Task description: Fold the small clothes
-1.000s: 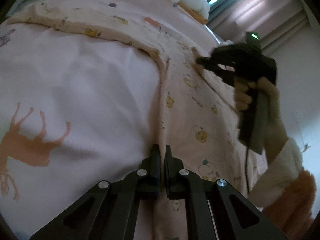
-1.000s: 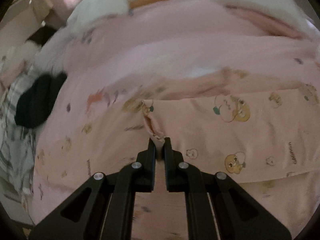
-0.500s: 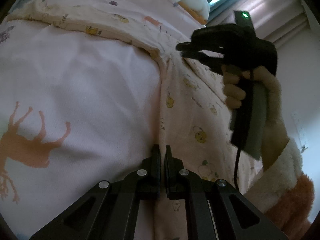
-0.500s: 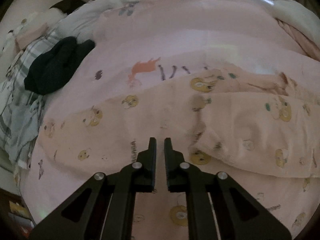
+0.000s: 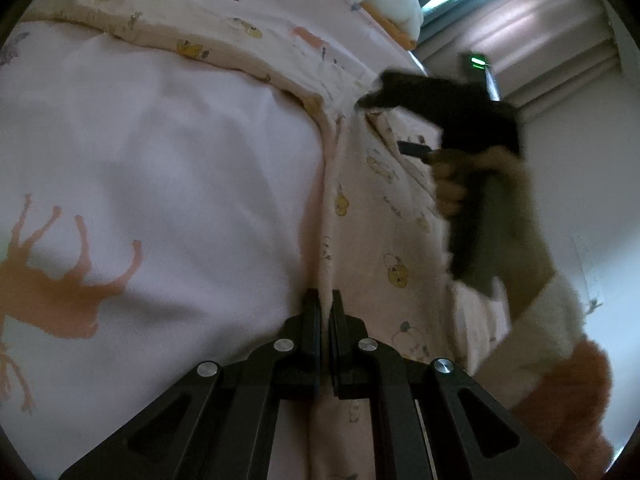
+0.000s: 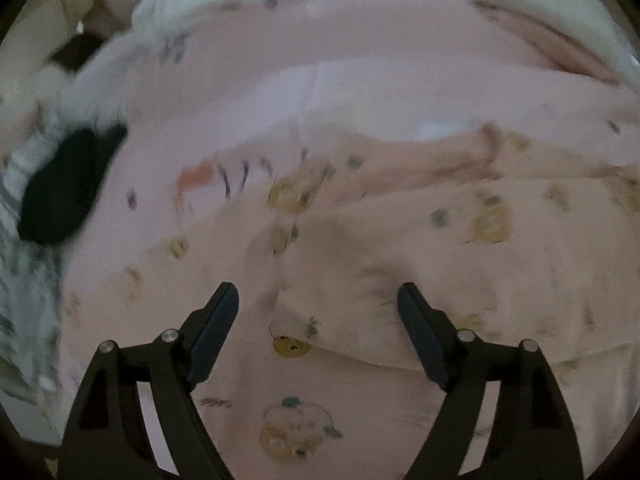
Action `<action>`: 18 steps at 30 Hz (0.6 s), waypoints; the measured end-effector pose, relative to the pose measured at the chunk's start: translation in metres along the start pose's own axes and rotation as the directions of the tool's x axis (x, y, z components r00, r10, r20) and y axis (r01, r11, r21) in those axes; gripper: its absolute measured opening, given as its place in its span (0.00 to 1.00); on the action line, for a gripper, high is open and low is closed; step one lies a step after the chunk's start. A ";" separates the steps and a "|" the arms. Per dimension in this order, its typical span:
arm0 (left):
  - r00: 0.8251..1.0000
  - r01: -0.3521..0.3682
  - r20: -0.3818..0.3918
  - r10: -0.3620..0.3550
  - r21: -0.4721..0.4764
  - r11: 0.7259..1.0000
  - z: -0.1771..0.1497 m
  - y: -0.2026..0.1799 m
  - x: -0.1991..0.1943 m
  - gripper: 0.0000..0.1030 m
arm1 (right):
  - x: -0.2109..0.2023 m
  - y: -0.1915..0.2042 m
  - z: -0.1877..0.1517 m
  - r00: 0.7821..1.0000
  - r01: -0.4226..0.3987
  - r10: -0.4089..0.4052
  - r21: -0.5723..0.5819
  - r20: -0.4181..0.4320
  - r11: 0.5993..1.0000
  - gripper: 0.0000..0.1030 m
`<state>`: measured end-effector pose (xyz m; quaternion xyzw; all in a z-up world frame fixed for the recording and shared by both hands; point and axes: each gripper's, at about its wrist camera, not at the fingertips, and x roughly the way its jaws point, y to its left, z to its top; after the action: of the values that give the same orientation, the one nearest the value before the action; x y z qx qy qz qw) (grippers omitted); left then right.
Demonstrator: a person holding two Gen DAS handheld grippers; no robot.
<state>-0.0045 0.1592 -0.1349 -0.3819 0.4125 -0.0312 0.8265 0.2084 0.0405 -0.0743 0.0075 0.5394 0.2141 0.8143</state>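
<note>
A small pink garment with yellow cartoon prints (image 5: 384,216) lies spread on the bed. My left gripper (image 5: 326,300) is shut on its folded edge, which runs away from the fingers as a ridge. The right gripper shows in the left wrist view (image 5: 366,100), held above the garment's far part. In the right wrist view the same garment (image 6: 420,248) lies below my right gripper (image 6: 318,300), which is open wide and empty, with a folded flap between and beyond the fingers.
The bed cover (image 5: 140,168) is pale pink with an orange deer print (image 5: 60,280). A dark garment (image 6: 64,188) and plaid cloth (image 6: 20,272) lie at the left. White and orange bedding (image 5: 388,4) is piled at the far end by a curtain (image 5: 532,20).
My right gripper let go of the garment's edge, then opened wide and hovers over the folded flap. My left gripper has kept its hold and barely moved.
</note>
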 end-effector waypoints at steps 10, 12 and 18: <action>0.998 0.058 -0.029 -0.059 -0.044 0.997 0.003 0.012 -0.002 0.07 | -0.007 0.020 0.005 0.985 0.128 -0.125 -0.019 0.117 0.992 0.11; 0.999 0.047 -0.024 -0.047 -0.027 0.999 0.002 0.010 -0.003 0.07 | -0.017 0.019 0.007 0.990 -0.035 0.032 0.024 0.135 0.999 0.11; 0.999 0.047 -0.020 -0.048 -0.025 0.999 0.003 0.011 -0.004 0.07 | -0.015 0.069 -0.004 0.989 -0.118 0.124 -0.075 0.074 0.990 0.15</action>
<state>-0.0081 0.1704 -0.1385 -0.4015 0.4121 -0.0498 0.8164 0.1765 0.0974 -0.0464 0.0199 0.4975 0.2817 0.8202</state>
